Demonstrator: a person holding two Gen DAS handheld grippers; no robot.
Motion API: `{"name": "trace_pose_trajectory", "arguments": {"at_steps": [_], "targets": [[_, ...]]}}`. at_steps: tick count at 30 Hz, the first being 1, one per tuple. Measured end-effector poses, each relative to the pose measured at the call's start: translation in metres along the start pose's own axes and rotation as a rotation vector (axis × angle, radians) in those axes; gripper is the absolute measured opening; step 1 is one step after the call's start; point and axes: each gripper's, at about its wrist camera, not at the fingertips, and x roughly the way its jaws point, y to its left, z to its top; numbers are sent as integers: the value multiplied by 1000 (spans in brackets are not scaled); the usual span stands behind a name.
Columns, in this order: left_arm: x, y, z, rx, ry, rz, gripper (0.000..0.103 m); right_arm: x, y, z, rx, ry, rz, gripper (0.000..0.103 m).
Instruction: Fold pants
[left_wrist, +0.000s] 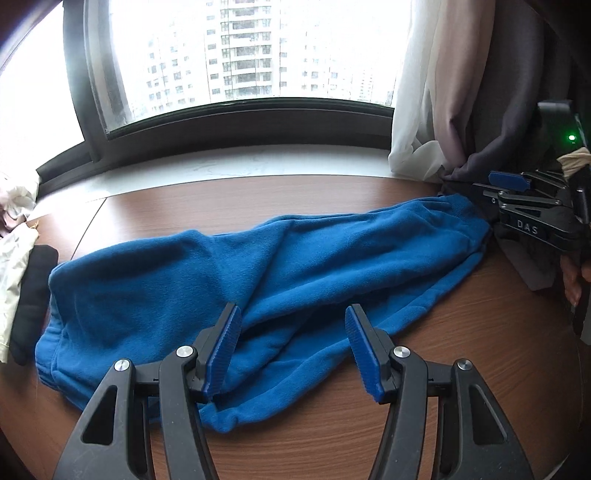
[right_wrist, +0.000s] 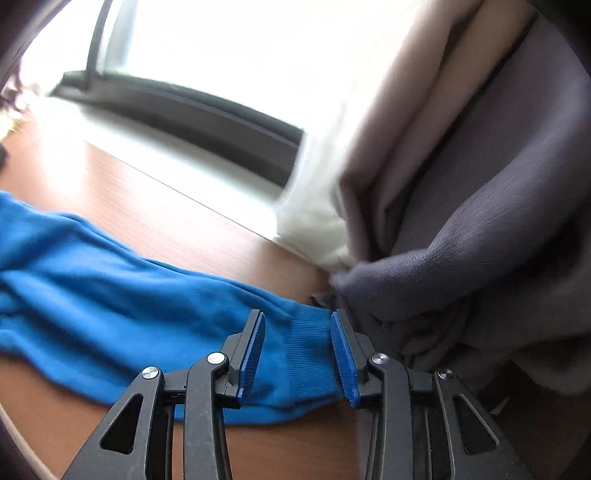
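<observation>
Your left gripper (left_wrist: 291, 350) is spread wide over the blue pants (left_wrist: 229, 280) lying across the table (left_wrist: 461, 350). Your right gripper (right_wrist: 297, 354), at three o'clock, straddles the cuff (right_wrist: 310, 354), unclamped.

Left gripper (left_wrist: 291, 350) gapes wide and low; right gripper (right_wrist: 298, 354) is parted, its fingers level.

My right wrist view smears the dark window frame (right_wrist: 184, 110) at upper left. The blue fleece pants (right_wrist: 110, 288) run off its left edge, their far end unseen.
</observation>
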Motion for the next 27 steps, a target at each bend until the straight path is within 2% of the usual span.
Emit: {"name": "trace_pose_trajectory", "arguments": {"at_steps": [3, 6, 9, 12, 15, 21, 24, 27], "targets": [[-9, 18, -15, -9, 8, -19, 58, -35, 12, -10, 88, -59, 196, 37], [-14, 34, -30, -22, 25, 9, 58, -53, 45, -21, 134, -86, 375, 37], [-15, 51, -42, -37, 48, 41, 58, -56, 82, -35, 159, -79, 540, 37], [-19, 74, -50, -69, 43, 105, 58, -49, 113, -37, 185, -55, 671, 37], [-27, 102, -54, -106, 24, 173, 58, -51, 137, -41, 193, -40, 731, 37], [-37, 146, -66, -109, 0, 336, 58, -45, 177, -41, 229, 24, 850, 37], [-46, 167, -73, -121, -3, 351, 58, -45, 202, -40, 251, 59, 912, 37], [-56, 186, -78, -136, -16, 369, 59, -41, 220, -41, 285, 86, 911, 37]]}}
